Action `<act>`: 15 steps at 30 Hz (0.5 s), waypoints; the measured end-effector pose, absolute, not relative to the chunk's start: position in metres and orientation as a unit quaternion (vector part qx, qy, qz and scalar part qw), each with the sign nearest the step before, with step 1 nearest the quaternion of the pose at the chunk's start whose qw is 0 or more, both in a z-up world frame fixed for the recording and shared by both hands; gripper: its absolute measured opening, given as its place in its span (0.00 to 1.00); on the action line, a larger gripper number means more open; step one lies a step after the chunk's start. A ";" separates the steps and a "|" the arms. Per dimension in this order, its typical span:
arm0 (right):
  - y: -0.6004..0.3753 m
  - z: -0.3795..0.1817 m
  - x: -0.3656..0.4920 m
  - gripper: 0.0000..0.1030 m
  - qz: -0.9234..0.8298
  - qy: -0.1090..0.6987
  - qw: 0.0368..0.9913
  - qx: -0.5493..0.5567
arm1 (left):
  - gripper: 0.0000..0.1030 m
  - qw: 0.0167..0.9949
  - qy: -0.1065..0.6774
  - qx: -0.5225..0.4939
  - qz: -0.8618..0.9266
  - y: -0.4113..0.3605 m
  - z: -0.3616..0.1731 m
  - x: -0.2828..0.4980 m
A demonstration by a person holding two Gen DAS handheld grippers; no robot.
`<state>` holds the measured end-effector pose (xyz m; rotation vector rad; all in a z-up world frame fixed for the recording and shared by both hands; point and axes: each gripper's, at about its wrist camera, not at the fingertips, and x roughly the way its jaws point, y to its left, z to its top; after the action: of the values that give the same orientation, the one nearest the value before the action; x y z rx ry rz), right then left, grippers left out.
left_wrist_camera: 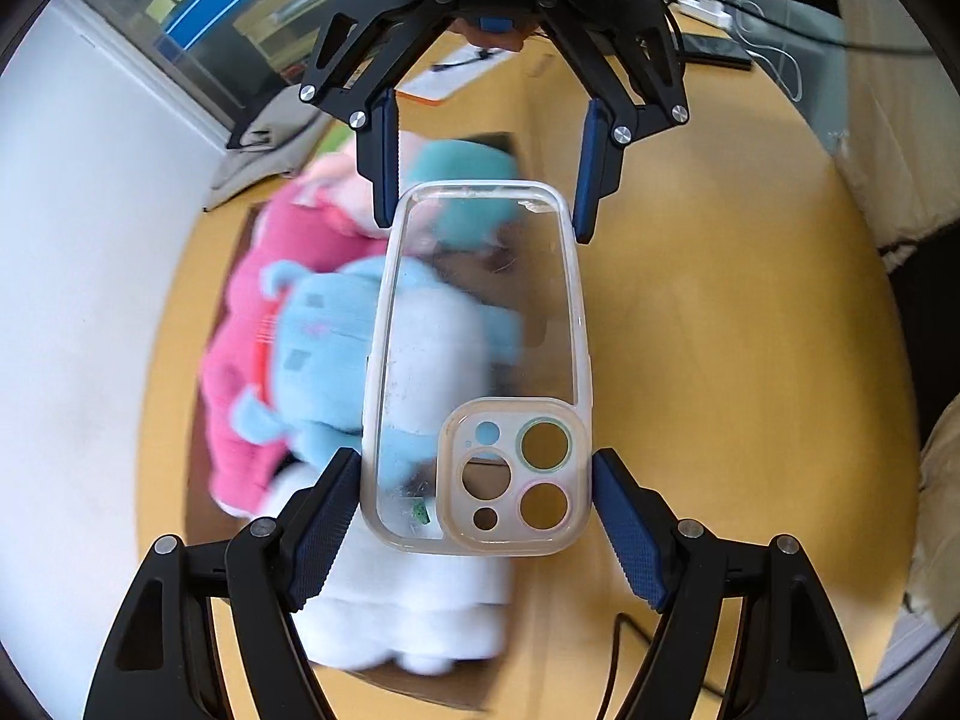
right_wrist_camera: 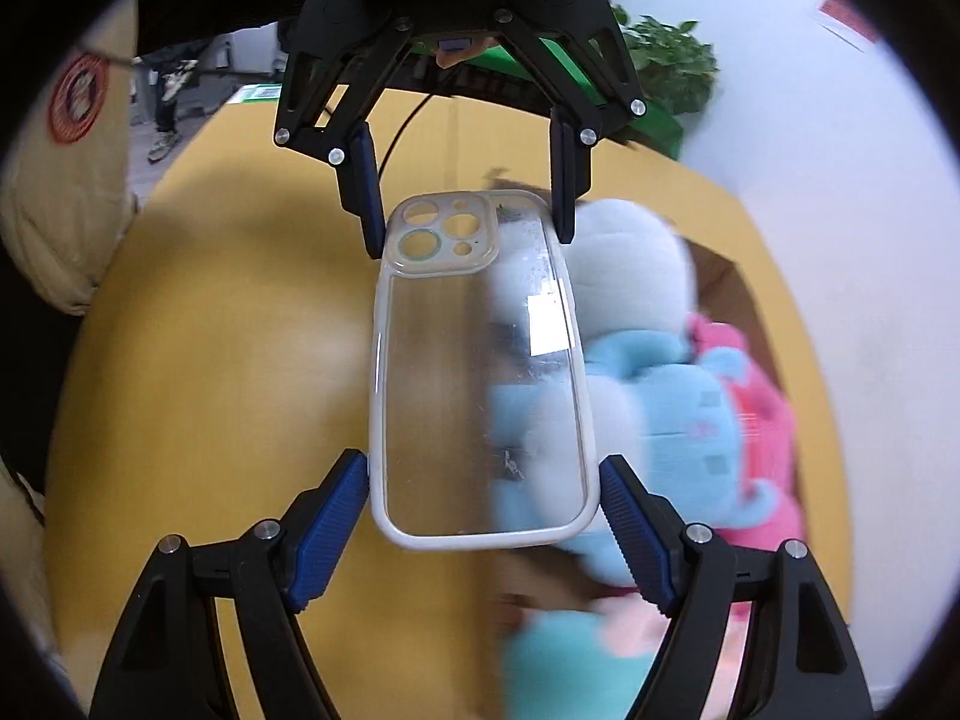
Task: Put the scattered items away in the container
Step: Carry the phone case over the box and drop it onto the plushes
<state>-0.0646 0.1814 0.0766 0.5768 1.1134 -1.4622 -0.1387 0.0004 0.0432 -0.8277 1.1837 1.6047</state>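
From the left wrist camera, a clear phone case point(left_wrist_camera: 477, 366) hangs between two tools. The left tool point(left_wrist_camera: 474, 516) clamps the camera-cutout end, its blue pads against the case's long edges. The right tool point(left_wrist_camera: 486, 204) meets the far end from above. Beneath, blurred, sits an open cardboard box point(left_wrist_camera: 210, 516) on the yellow tabletop point(left_wrist_camera: 720, 330), already holding a pink plush point(left_wrist_camera: 282, 276), a light blue plush point(left_wrist_camera: 336, 348), a white plush point(left_wrist_camera: 420, 618) and a teal one point(left_wrist_camera: 474, 180).

From the right wrist camera, the right tool point(right_wrist_camera: 483, 510) flanks the plain end of the phone case point(right_wrist_camera: 480, 372); its pads touch both edges. The left tool point(right_wrist_camera: 468, 216) holds the cutout end.

The likely trouble: the case is thin and slick, so if the hands drift apart or twist unevenly it could flex, pop free and land beside the box rather than in it.
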 end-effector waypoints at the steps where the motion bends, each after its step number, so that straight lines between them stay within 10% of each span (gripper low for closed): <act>1: 0.181 0.079 -0.075 0.76 -0.625 0.474 0.570 0.245 | 0.79 0.473 0.482 -0.337 0.655 0.000 0.046 -0.149; 15: 0.173 0.042 -0.210 0.76 -0.609 0.466 0.563 0.307 | 0.79 0.490 0.466 -0.390 0.625 0.017 0.011 -0.298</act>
<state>-0.2099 0.1731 0.0422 0.7235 1.0977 -1.4328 -0.2982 0.0166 0.0115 -0.9479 1.1327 1.5180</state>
